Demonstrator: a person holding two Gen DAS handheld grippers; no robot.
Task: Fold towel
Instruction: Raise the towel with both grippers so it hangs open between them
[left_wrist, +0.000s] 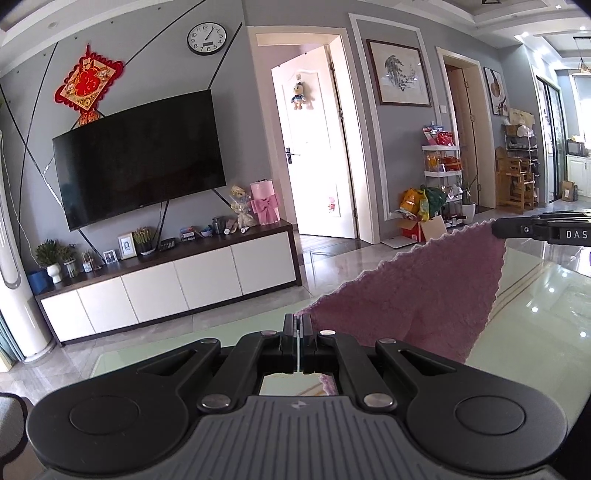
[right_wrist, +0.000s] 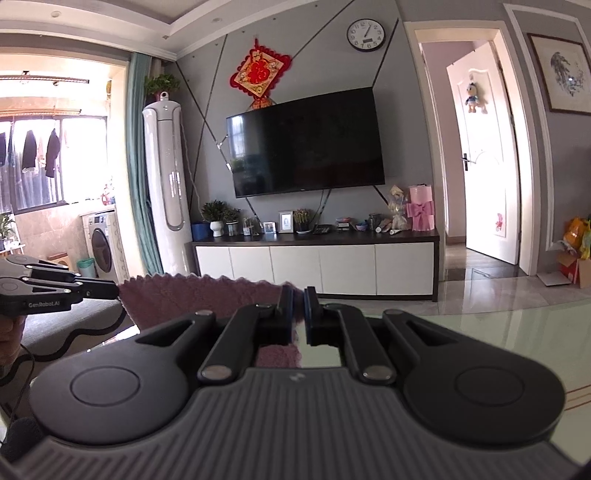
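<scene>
A corner of the mauve towel (left_wrist: 424, 291) is being pinched in the clenched left claw (left_wrist: 297, 321), and the opposite corner is being gripped by the right claw (right_wrist: 298, 295), its jaws nearly closed on the cloth. The towel is being held stretched between them, lifted above the glossy surface (left_wrist: 546, 295). No fold is being shown yet; by this judgement, the folding is only being begun.

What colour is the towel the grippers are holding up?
The towel is a dusty pinkish purple, fluffy, with a wavy edge. It shows best in the left wrist view.
</scene>
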